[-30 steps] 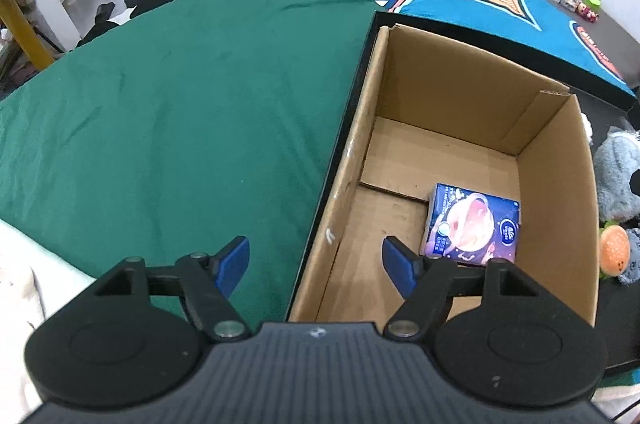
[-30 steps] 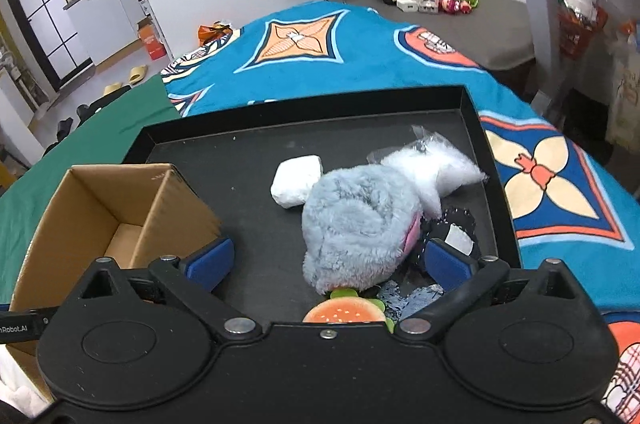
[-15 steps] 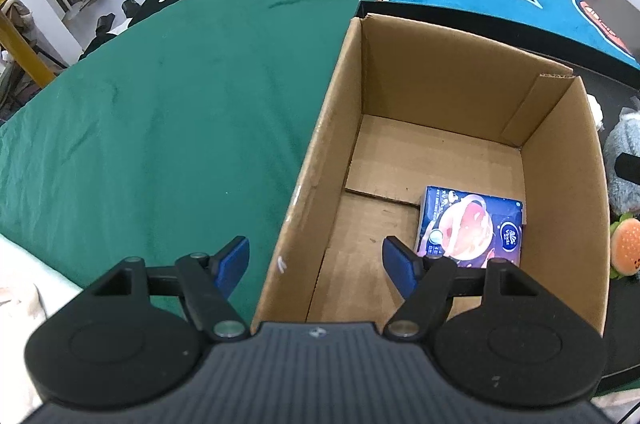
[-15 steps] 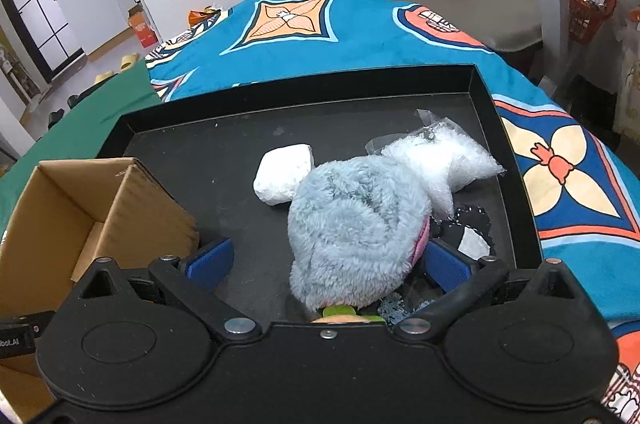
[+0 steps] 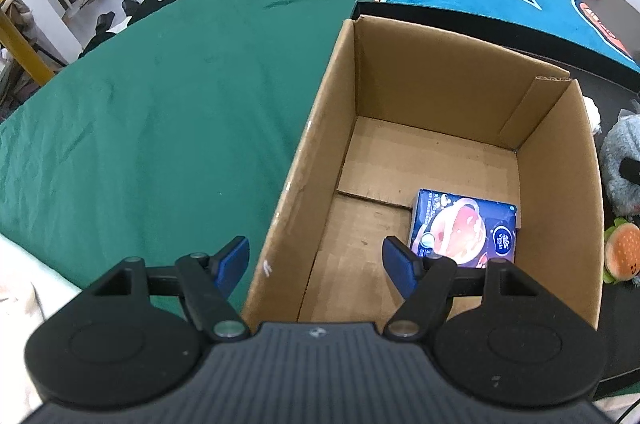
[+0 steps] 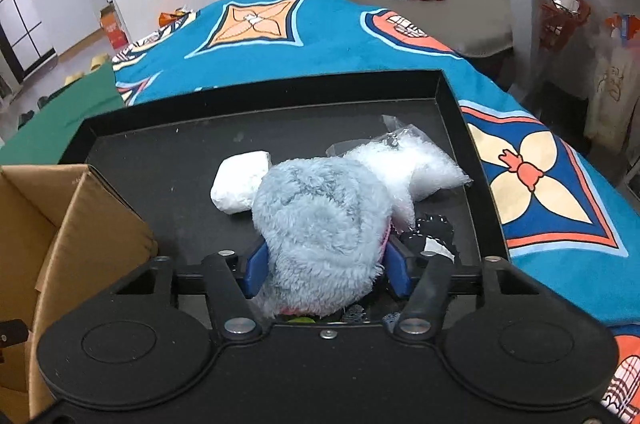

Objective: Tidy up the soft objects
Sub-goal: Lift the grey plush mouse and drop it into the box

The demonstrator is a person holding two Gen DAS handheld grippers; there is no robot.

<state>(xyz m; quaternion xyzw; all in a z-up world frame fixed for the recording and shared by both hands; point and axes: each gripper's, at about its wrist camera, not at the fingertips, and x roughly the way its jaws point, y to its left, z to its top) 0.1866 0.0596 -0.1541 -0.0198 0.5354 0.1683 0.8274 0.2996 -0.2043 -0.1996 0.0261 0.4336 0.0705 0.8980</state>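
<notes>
An open cardboard box [image 5: 560, 159] holds a blue tissue pack [image 5: 466, 228] on its floor; the box also shows at the left of the right wrist view [image 6: 80, 224]. My left gripper [image 5: 316, 262] is open and empty, straddling the box's near left wall. My right gripper [image 6: 326, 270] is shut on a fluffy grey plush toy [image 6: 324, 224] on the black tray [image 6: 160, 151]. The grey plush [image 5: 620, 175] and a burger plush [image 5: 624, 256] show at the right of the left wrist view.
On the tray lie a white soft packet [image 6: 240, 181], a clear bag of white stuffing [image 6: 416, 163] and a black frilly item [image 6: 432, 236]. A green cloth [image 5: 140, 123] lies left of the box, a blue patterned blanket [image 6: 300, 27] behind the tray.
My right gripper's fingers closed in on the grey plush toy and now grip it. My left gripper shifted slightly, so more of the box interior shows.
</notes>
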